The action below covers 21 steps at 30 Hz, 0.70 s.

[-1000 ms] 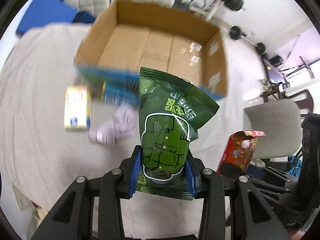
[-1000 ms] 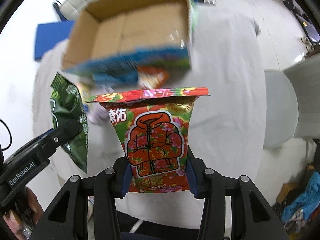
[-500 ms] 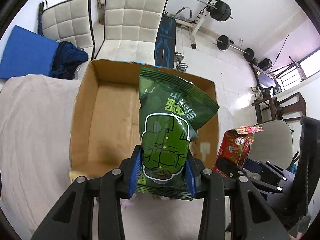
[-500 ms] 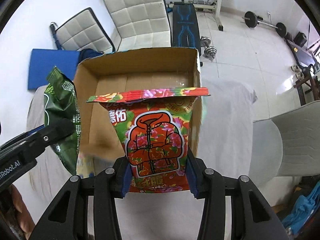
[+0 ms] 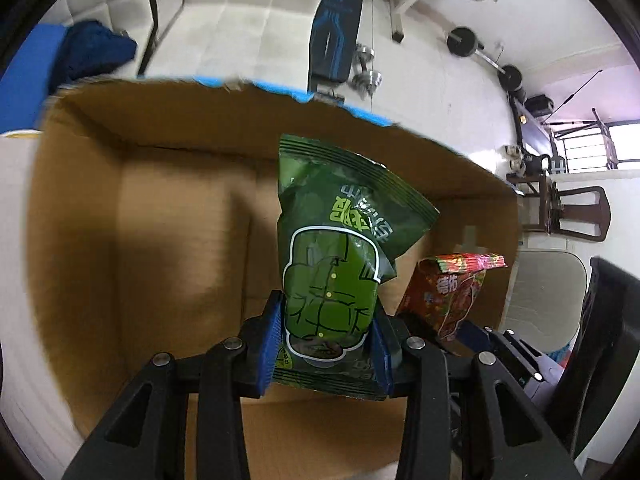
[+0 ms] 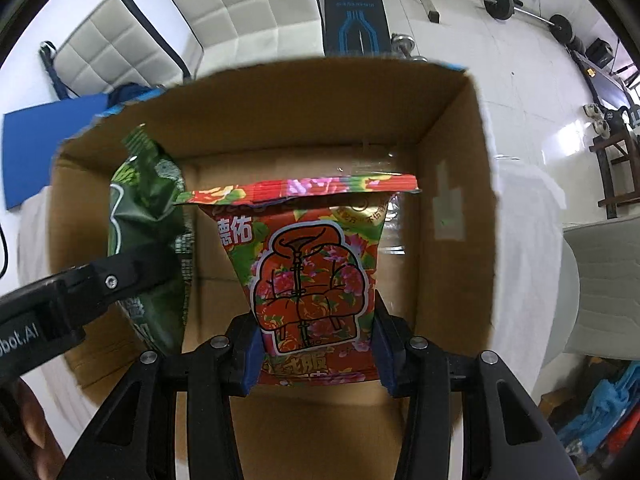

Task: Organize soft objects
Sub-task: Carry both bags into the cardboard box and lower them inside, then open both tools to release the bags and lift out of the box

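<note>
Hand-held grippers [image 5: 326, 344] [image 6: 316, 346], clamped packets [image 5: 332, 240] [image 6: 312, 264] over box [image 6: 456, 184]

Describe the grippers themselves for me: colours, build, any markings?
Both look alike: the left gripper and right gripper have matte black angular linkage arms with silver round bolts and blue pads inside the fingers. The right wrist view shows white lettering ending "bot.AI" on the left gripper's black body. No sleeves show.

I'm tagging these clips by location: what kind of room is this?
Probably a home gym or spare room used for sorting. Behind the cardboard box stand a weight bench, barbells on a white tiled floor, and quilted white chairs. Each gripper holds a snack bag over the box.
</note>
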Each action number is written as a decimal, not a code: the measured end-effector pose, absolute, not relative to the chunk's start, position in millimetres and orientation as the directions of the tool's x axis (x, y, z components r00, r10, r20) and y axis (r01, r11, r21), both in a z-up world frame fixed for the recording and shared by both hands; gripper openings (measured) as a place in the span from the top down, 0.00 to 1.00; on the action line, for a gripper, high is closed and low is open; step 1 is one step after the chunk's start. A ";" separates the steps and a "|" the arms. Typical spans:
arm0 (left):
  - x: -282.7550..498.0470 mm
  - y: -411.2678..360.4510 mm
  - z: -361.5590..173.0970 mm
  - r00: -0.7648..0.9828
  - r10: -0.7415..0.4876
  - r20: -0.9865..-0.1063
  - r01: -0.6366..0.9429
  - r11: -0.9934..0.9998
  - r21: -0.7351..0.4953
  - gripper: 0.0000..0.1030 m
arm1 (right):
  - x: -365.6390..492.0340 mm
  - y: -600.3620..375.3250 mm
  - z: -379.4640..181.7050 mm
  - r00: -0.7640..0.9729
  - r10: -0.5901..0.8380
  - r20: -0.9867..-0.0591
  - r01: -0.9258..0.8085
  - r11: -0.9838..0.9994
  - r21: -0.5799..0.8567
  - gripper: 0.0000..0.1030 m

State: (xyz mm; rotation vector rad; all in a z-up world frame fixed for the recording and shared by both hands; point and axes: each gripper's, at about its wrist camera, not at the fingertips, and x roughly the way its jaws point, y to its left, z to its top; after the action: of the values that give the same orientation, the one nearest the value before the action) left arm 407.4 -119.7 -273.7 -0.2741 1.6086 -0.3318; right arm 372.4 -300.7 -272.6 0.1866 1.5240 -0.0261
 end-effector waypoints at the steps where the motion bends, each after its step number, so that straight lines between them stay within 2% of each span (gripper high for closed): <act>1: 408.4 -123.3 -279.4 -0.080 -0.374 -0.924 0.024 0.926 -0.377 0.65 | 375.8 -304.1 -283.3 0.045 0.094 -0.995 0.138 0.986 0.099 0.54; 9: 421.9 -142.7 -300.0 -0.148 -0.348 -0.926 0.054 0.932 -0.359 0.64 | 389.2 -307.9 -304.6 0.027 0.096 -0.995 0.127 0.987 0.099 0.53; 12: 422.5 -149.2 -298.8 -0.159 -0.333 -0.929 0.070 0.935 -0.347 0.50 | 388.9 -304.5 -311.4 0.017 0.084 -0.996 0.114 0.990 0.086 0.49; 13: 423.6 -149.2 -297.0 -0.153 -0.326 -0.933 0.074 0.938 -0.340 0.46 | 388.3 -301.9 -312.6 0.014 0.076 -0.997 0.111 0.991 0.077 0.42; 15: 422.1 -150.3 -289.7 -0.140 -0.319 -0.937 0.086 0.939 -0.332 0.40 | 385.5 -299.3 -310.8 0.018 0.088 -0.996 0.108 0.990 0.089 0.37; 18: 420.0 -147.9 -277.7 -0.115 -0.310 -0.944 0.094 0.942 -0.321 0.36 | 379.0 -293.3 -302.6 0.030 0.088 -0.996 0.101 0.991 0.090 0.27; 21: 414.0 -140.1 -261.8 -0.071 -0.280 -0.957 0.114 0.951 -0.287 0.17 | 368.9 -284.5 -292.4 0.033 0.067 -0.997 0.093 0.993 0.070 0.21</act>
State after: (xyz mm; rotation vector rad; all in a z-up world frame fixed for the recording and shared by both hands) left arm 414.0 -140.1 -261.8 -0.1303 1.6113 -0.3260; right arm 368.9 -284.5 -292.4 0.1275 1.5392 -0.0198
